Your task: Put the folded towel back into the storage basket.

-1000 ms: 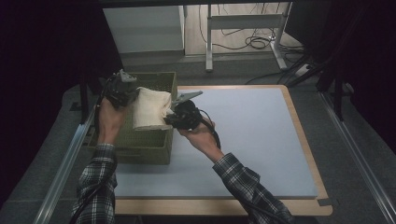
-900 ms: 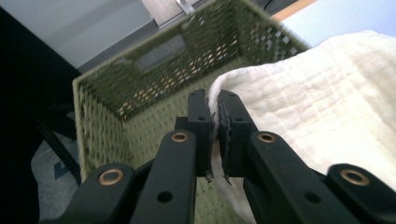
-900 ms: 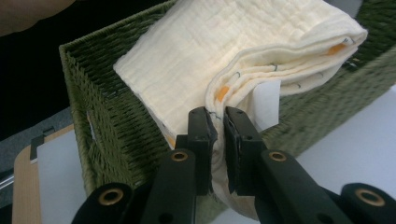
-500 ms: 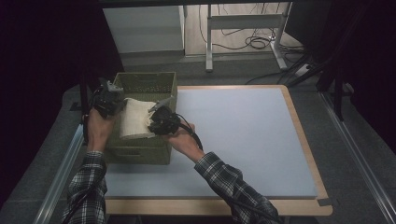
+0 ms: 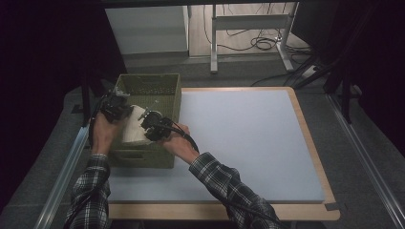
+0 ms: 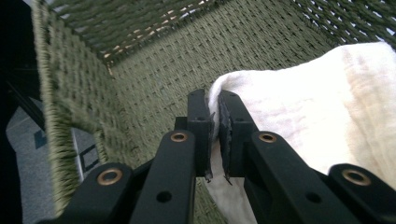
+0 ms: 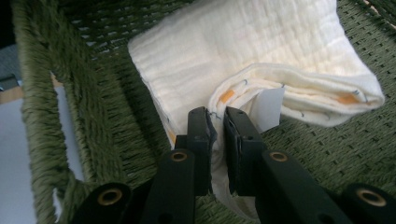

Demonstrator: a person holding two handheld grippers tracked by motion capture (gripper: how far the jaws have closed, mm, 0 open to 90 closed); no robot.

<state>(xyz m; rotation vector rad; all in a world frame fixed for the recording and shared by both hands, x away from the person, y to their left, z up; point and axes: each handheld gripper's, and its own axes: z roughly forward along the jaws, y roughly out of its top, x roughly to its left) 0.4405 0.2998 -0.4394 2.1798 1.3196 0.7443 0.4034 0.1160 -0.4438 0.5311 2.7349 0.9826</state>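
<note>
A folded cream cloth (image 5: 133, 130) hangs inside the green woven basket (image 5: 168, 98) at the table's left edge. My left gripper (image 5: 125, 111) is shut on the cloth's left edge (image 6: 243, 88); its jaws pinch the fabric near the basket's woven wall (image 6: 154, 74). My right gripper (image 5: 147, 128) is shut on the cloth's near corner (image 7: 219, 102), beside a white label (image 7: 267, 109) and small orange marks. The cloth (image 7: 243, 51) sags onto the basket floor (image 7: 327, 149) in the right gripper view.
The basket stands on the left of a pale blue mat (image 5: 239, 138) framed in wood. A handle slot (image 7: 65, 130) opens in the basket wall. Dark curtains and a metal frame (image 5: 248, 24) with cables lie beyond the table.
Both hands have carried the cloth leftward and down from above the basket's rim into the basket. Both grips have held throughout.
</note>
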